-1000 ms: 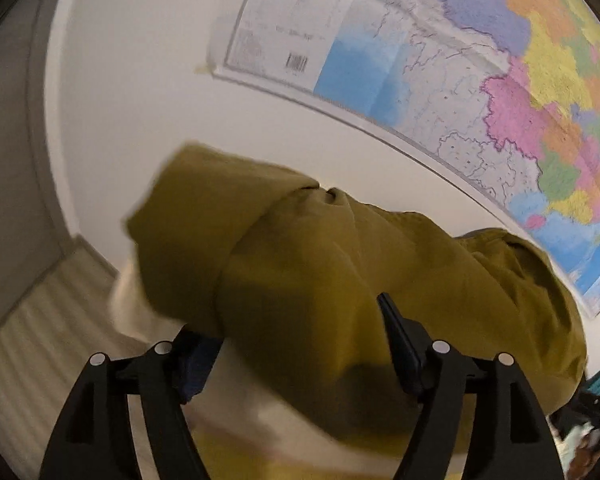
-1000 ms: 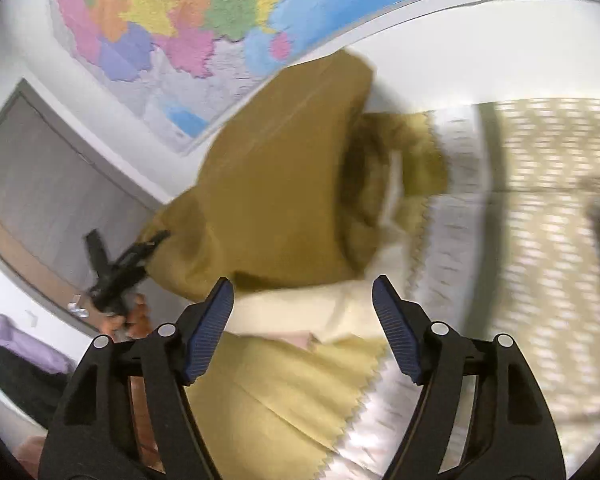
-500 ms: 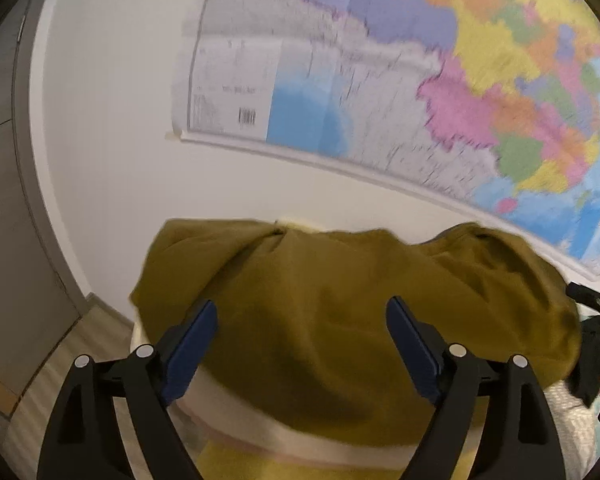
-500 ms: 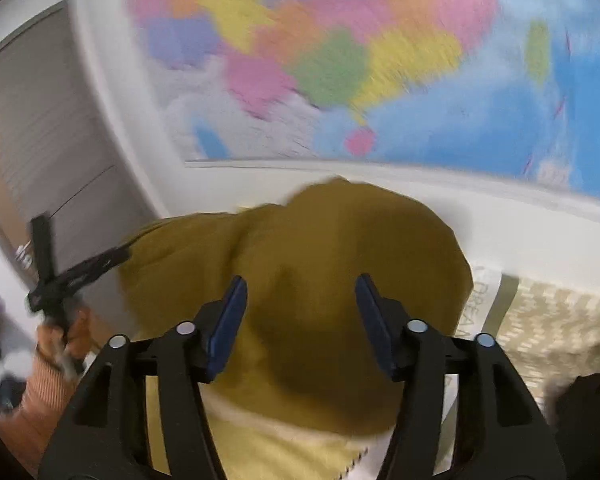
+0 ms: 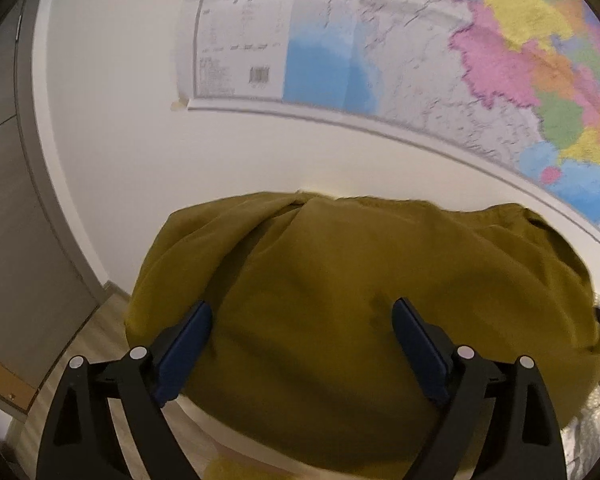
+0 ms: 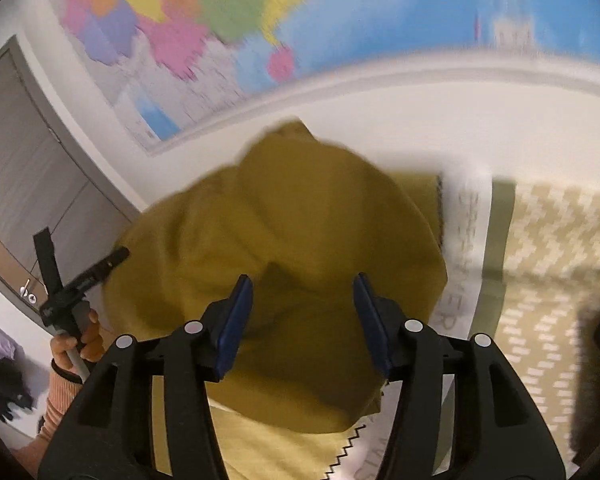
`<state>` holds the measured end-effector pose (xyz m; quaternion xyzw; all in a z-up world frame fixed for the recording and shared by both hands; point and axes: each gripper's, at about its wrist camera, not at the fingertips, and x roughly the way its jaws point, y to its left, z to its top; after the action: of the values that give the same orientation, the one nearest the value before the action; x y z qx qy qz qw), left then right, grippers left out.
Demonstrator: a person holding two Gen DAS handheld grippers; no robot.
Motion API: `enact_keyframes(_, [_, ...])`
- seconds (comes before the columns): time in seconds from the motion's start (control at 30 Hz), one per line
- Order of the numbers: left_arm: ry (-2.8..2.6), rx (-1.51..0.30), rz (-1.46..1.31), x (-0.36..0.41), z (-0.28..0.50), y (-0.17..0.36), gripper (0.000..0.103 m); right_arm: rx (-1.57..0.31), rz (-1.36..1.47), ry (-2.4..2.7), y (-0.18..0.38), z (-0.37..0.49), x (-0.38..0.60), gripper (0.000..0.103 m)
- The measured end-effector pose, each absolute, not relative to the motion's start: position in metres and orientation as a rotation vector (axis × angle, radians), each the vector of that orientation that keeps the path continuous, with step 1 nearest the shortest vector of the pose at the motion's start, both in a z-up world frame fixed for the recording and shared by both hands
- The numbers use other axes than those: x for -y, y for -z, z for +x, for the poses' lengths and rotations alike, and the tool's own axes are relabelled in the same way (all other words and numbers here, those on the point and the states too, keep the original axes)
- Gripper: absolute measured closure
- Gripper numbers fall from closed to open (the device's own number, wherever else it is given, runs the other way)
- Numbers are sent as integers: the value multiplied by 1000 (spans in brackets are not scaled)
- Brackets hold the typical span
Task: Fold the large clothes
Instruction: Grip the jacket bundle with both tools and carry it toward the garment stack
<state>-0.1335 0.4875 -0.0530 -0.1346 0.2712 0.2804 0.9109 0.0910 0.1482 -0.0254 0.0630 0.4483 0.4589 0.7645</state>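
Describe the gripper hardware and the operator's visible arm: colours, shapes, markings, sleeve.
Both the left gripper and right gripper are matte black angular frames with cut-out windows, silver round pivot pins and flat dark blue pads on each finger. No cables or markings visible. The right wrist view shows a hand in a ribbed salmon sleeve.

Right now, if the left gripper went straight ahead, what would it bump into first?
Most likely the olive-yellow garment, bunched right before the open left gripper. The wall map lies behind it; depth is hard to judge.
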Motion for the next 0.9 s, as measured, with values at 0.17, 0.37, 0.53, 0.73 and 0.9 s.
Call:
enact_keyframes(0.17, [-544, -522, -250, -459, -140, 48, 15, -854, 75, -1081, -4, 61, -161, 45])
enact_keyframes(0.37, [-462, -500, -235, -427, -138, 55, 12, -868, -105, -1084, 24, 35, -195, 45])
enact_keyframes(0.53, [-447, -529, -239, -417, -130, 64, 11, -887, -108, -1070, 40, 34, -194, 44])
enact_keyframes(0.73, [-453, -534, -244, -417, -130, 68, 11, -875, -49, -1092, 23, 31, -179, 40])
enact_keyframes(0.9, [-466, -542, -250, -414, -126, 76, 7, -861, -98, -1082, 32, 22, -179, 37])
